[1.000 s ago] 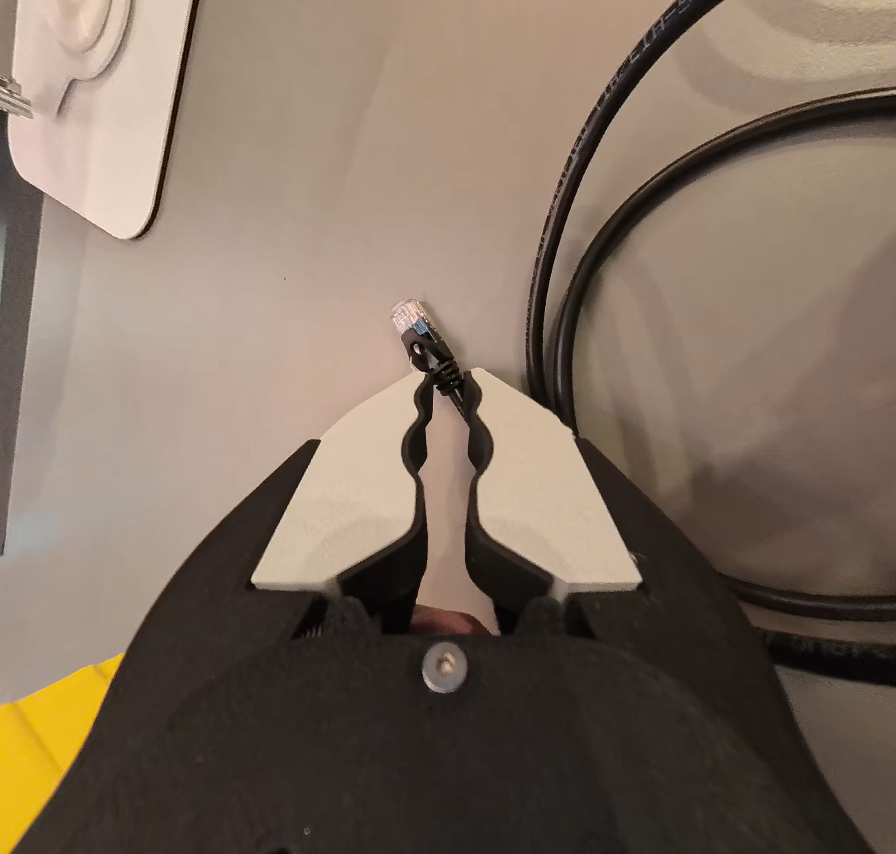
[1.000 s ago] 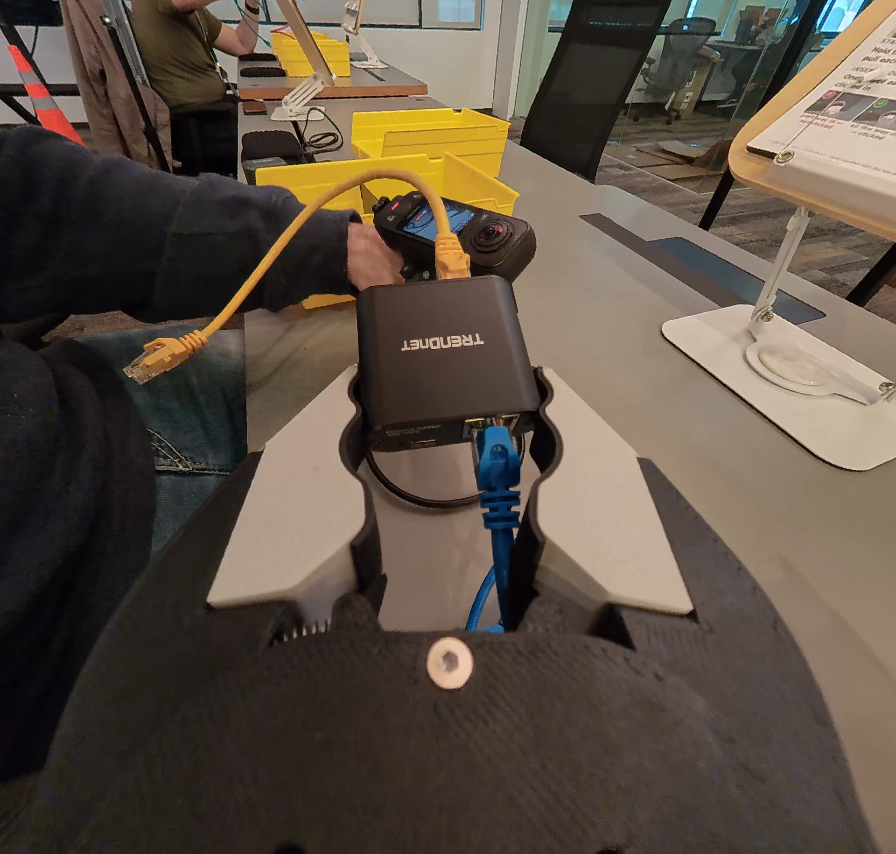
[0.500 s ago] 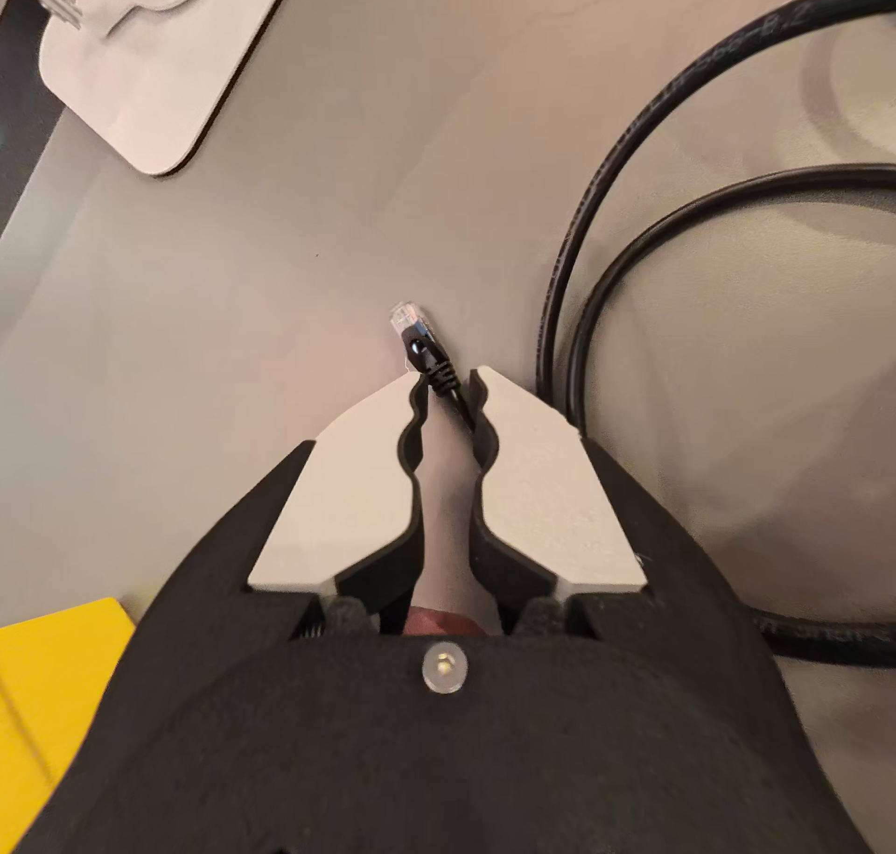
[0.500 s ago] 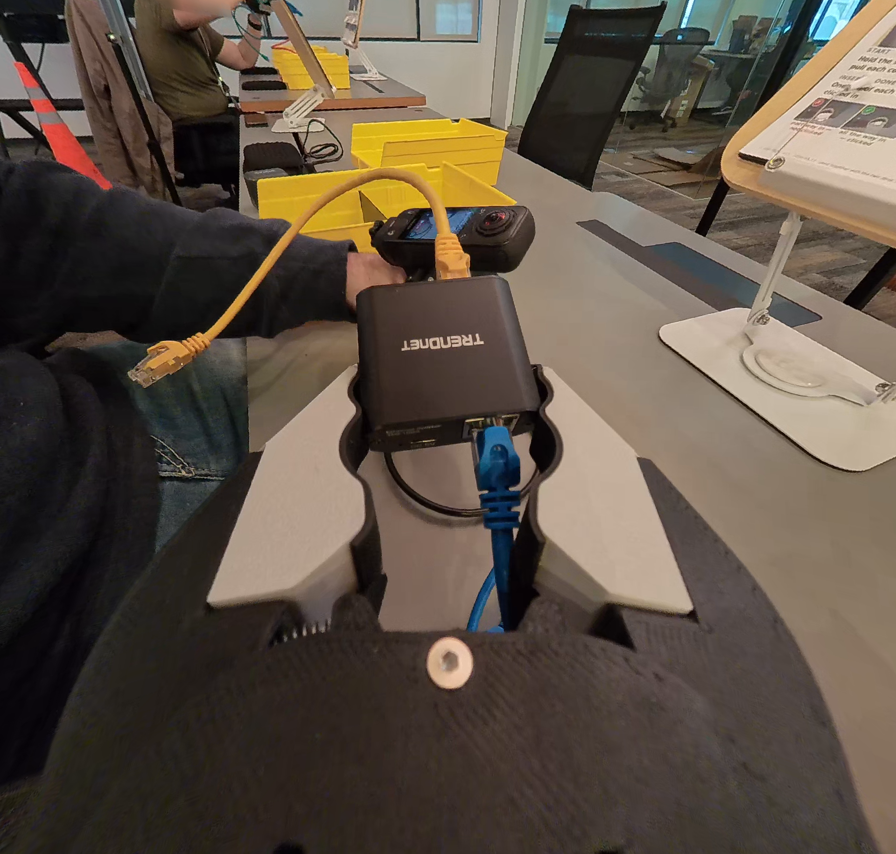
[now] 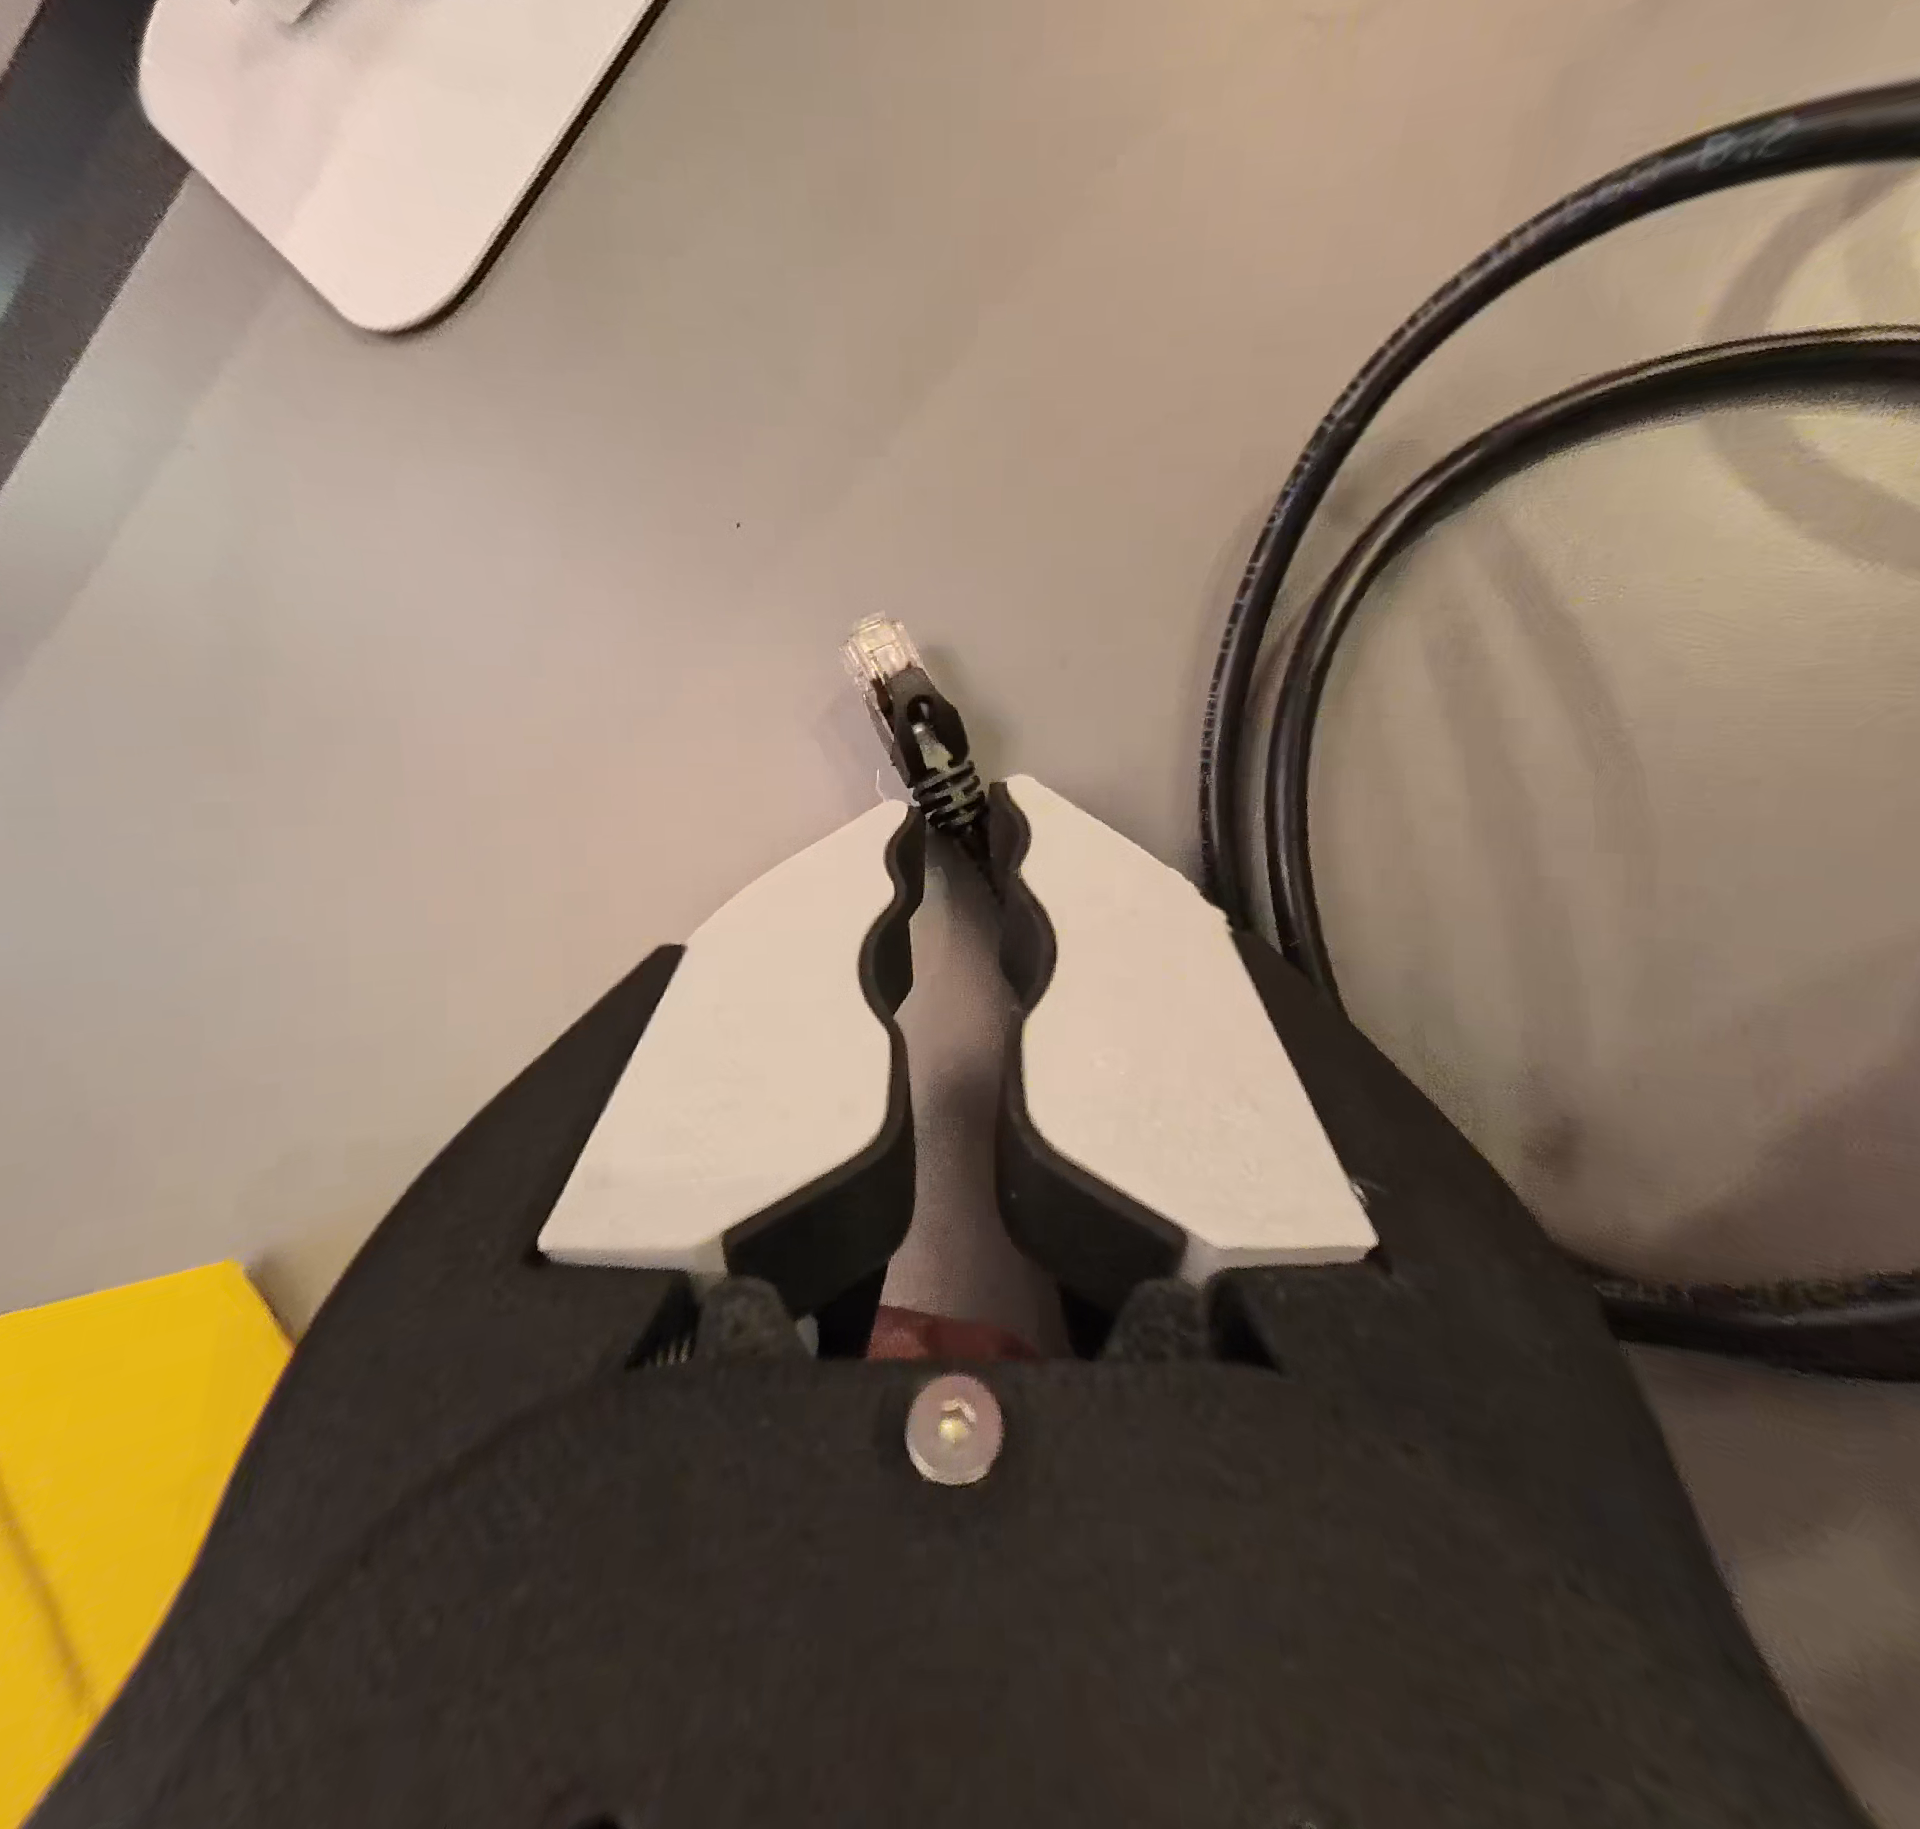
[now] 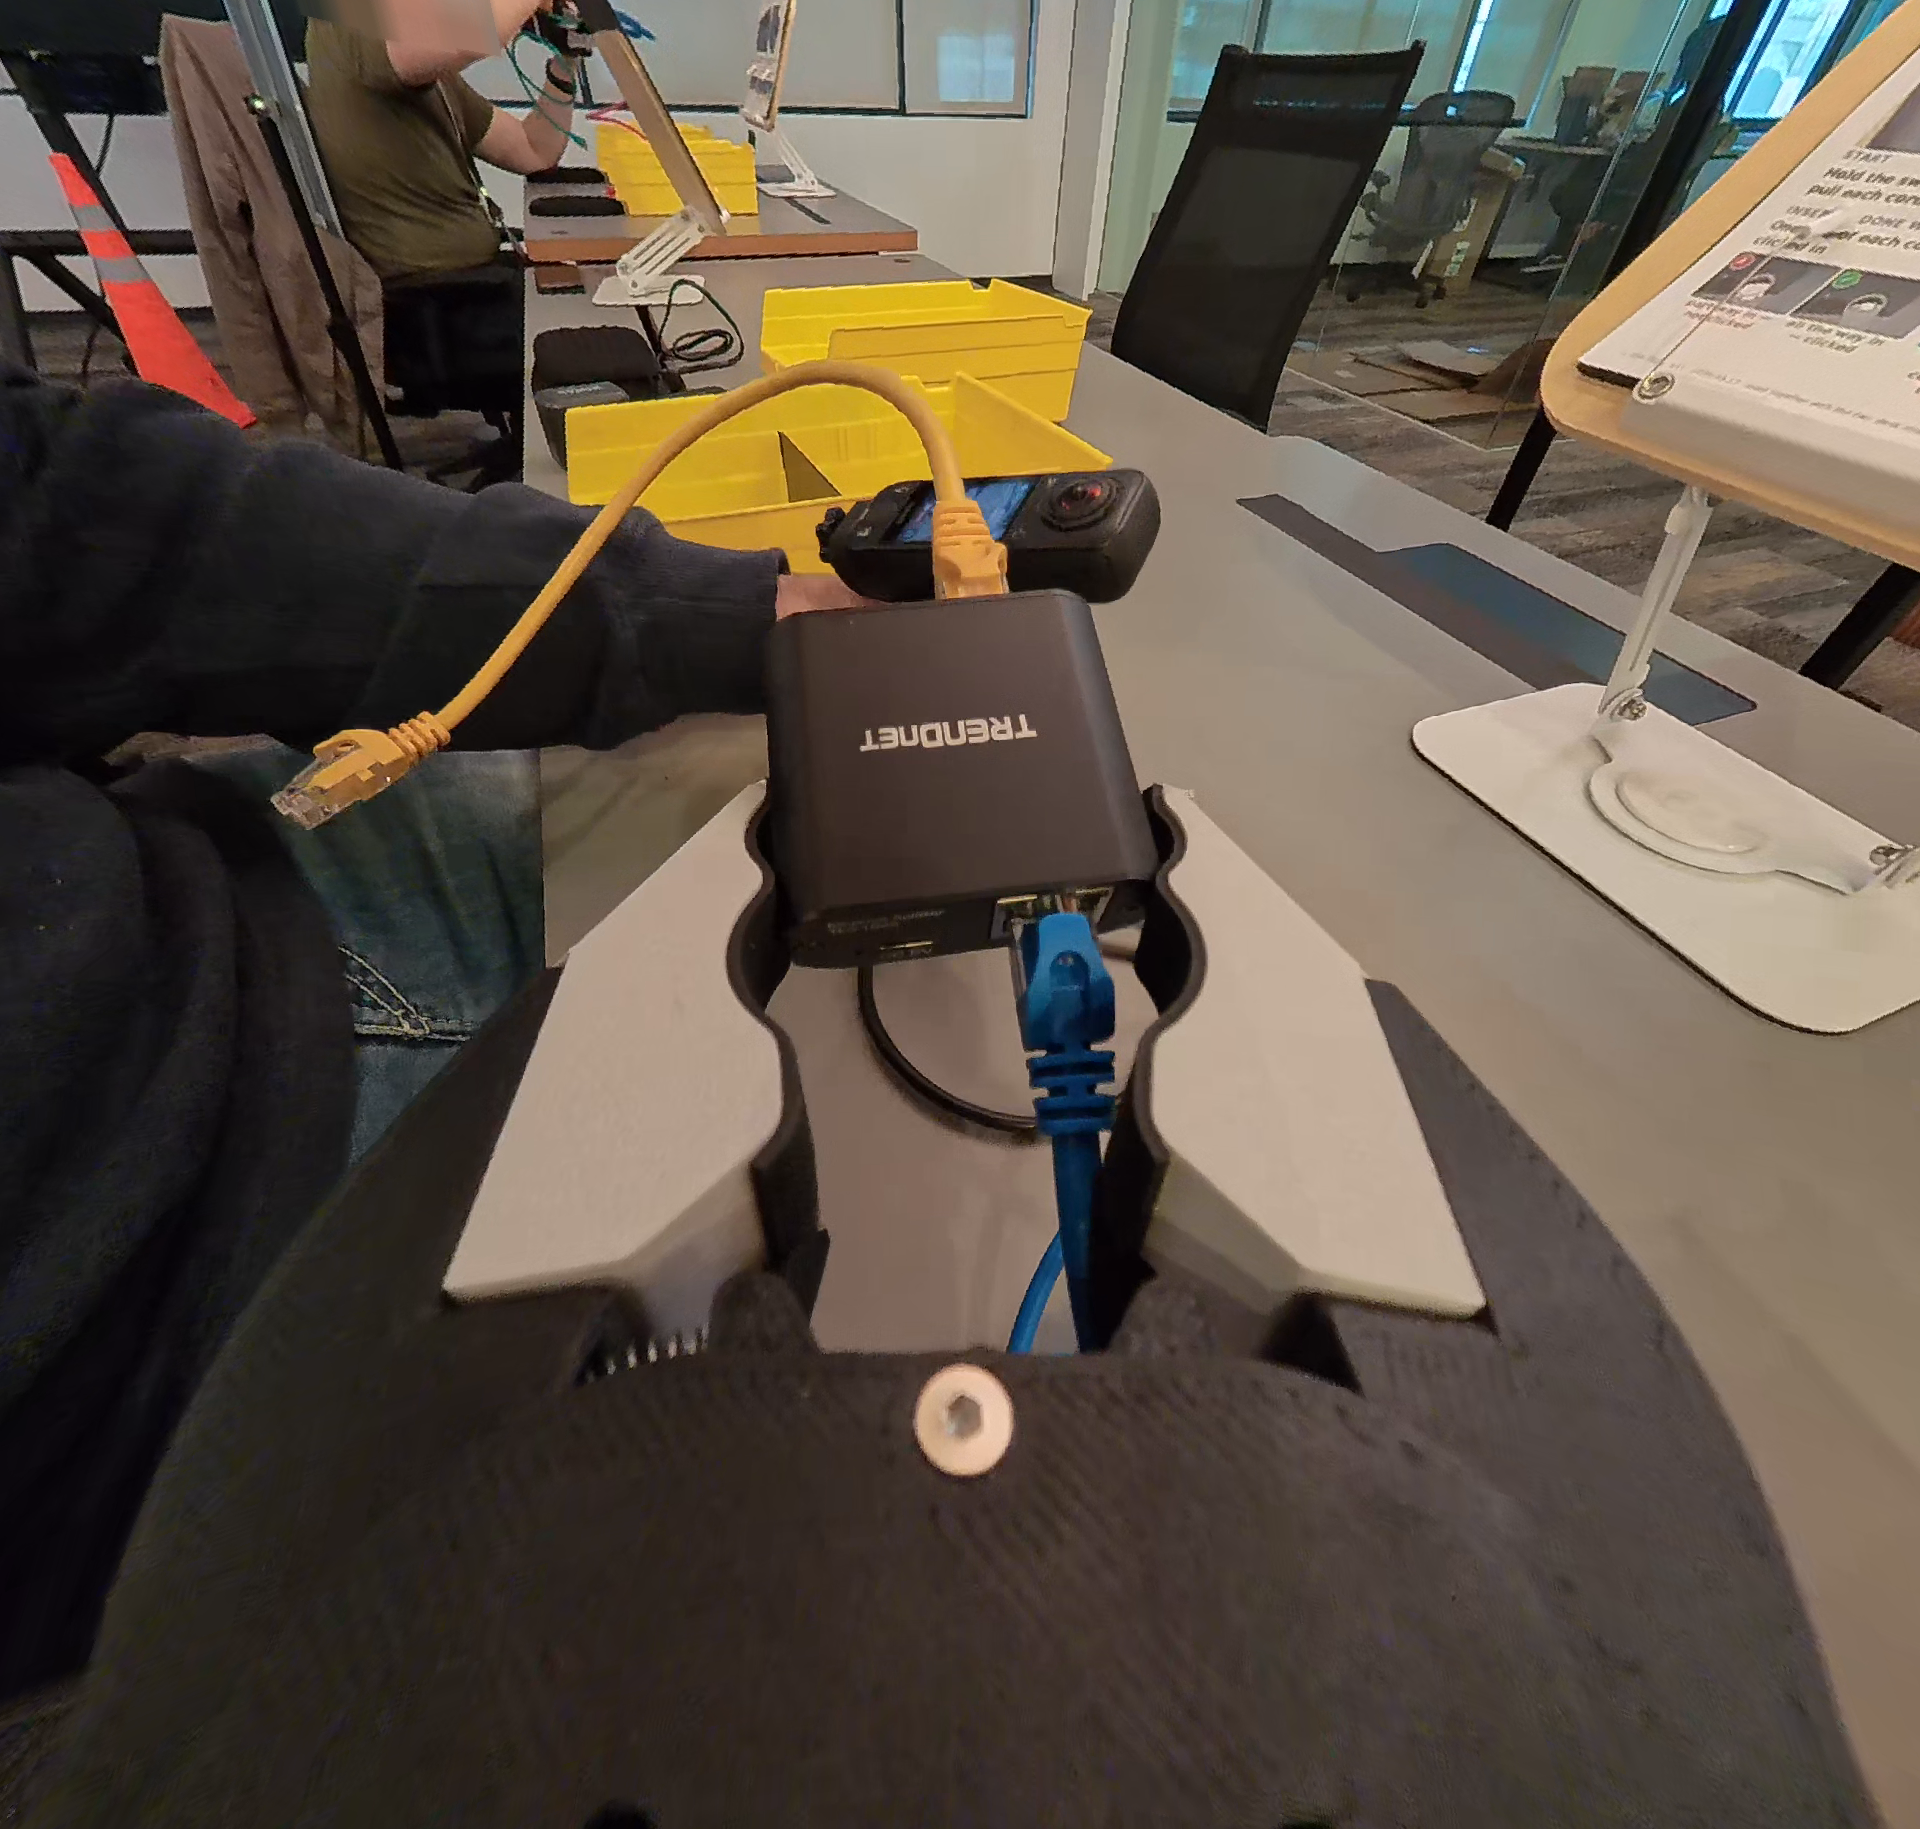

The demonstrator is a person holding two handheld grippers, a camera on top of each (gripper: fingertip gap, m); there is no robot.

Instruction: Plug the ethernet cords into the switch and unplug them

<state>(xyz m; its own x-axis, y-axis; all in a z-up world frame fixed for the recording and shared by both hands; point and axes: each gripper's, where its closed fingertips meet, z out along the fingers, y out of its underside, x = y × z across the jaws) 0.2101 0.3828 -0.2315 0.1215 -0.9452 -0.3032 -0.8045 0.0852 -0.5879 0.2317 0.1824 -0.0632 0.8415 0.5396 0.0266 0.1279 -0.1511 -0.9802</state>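
In the left wrist view my left gripper (image 5: 954,811) is shut on a black ethernet cord (image 5: 940,756) just behind its clear plug (image 5: 875,659), held above the grey table (image 5: 520,699). More of the black cord (image 5: 1278,574) loops at the right. In the right wrist view my right gripper (image 6: 961,823) is shut on the black switch (image 6: 951,751), holding it by its sides. A blue cord (image 6: 1068,1000) is plugged into the switch's near face. A yellow cord (image 6: 966,558) is plugged into its far side, and its free plug (image 6: 338,766) hangs at the left.
A white stand base (image 5: 384,75) lies on the table at the far left, also seen in the right wrist view (image 6: 1683,844), under a tilted instruction board (image 6: 1766,325). Yellow bins (image 6: 831,449) and a black camera (image 6: 997,532) sit behind the switch. A dark sleeve (image 6: 364,595) reaches across. A person sits in the background.
My left gripper with the black cord has shifted over the table, so the white base and cord loops moved in view. The right gripper keeps holding the switch, with the view slightly raised.
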